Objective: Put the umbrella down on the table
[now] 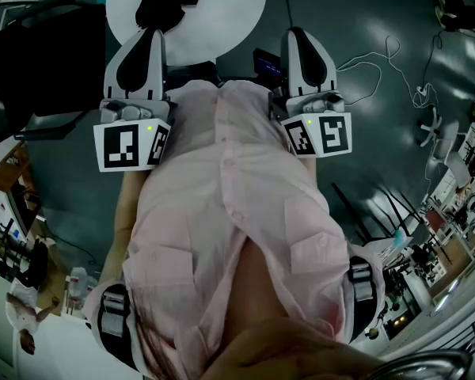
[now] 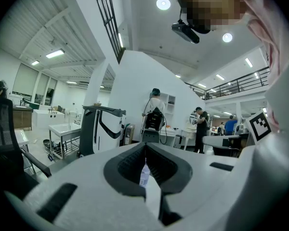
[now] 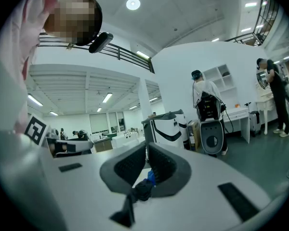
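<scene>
In the head view, a black folded bundle (image 1: 170, 2), which looks like the umbrella, lies on a round white table (image 1: 245, 14) ahead of me. My left gripper (image 1: 150, 36) and right gripper (image 1: 298, 35) are held level at chest height, both pointing at the table and short of it. Each has its jaws together with nothing held. In the left gripper view, the left gripper (image 2: 145, 150) shows a small bottle (image 2: 144, 173) through the slit between its jaws. The right gripper (image 3: 146, 150) shows a dark and blue shape (image 3: 145, 187) low in its slit, apparently something on the table.
A black chair (image 1: 47, 62) stands to the left of the table. A dark device (image 1: 267, 62) sits by the table's near edge. White cables (image 1: 380, 62) trail over the grey floor at the right. People stand at benches (image 2: 155, 114) far across the room.
</scene>
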`<state>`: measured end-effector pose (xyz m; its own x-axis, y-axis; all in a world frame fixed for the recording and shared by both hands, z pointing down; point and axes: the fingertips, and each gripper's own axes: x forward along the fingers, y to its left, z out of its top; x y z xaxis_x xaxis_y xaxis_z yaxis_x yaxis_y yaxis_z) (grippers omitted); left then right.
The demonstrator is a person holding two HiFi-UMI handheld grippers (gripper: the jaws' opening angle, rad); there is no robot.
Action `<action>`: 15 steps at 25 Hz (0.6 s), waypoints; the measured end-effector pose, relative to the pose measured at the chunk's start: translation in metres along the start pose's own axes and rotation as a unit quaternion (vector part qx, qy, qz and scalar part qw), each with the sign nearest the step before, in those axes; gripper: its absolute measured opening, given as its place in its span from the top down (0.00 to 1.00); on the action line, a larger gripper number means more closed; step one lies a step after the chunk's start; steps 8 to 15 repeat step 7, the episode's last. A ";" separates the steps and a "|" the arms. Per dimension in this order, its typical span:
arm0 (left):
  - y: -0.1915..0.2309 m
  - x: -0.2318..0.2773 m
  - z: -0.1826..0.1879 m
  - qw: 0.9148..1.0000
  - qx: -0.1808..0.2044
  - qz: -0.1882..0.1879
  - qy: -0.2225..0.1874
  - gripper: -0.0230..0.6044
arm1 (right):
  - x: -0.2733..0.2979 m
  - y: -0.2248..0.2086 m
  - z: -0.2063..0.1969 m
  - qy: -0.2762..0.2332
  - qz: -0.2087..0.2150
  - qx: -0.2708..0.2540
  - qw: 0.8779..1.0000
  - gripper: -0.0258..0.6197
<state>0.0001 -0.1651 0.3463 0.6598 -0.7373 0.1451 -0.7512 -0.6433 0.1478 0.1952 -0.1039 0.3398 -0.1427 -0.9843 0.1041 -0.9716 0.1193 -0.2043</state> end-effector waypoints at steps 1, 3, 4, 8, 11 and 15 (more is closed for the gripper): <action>0.000 0.000 0.000 1.000 0.000 0.000 0.000 0.93 | 0.000 0.000 0.000 0.000 0.000 0.000 1.000 0.90; 0.000 -0.001 0.000 1.000 -0.001 0.000 0.000 0.93 | 0.000 0.001 0.000 0.000 0.000 0.000 1.000 0.90; 0.001 -0.001 -0.001 1.000 -0.001 0.000 0.001 0.93 | 0.000 0.001 -0.001 0.000 0.000 0.000 1.000 0.90; 0.002 -0.002 -0.002 1.000 -0.003 -0.001 0.002 0.93 | 0.000 0.003 -0.002 0.001 0.000 -0.001 1.000 0.90; 0.002 -0.002 -0.002 1.000 -0.003 -0.001 0.002 0.93 | 0.000 0.003 -0.002 0.001 0.000 -0.001 1.000 0.90; 0.002 -0.002 -0.002 1.000 -0.003 -0.001 0.002 0.93 | 0.000 0.003 -0.002 0.001 0.000 -0.001 1.000 0.90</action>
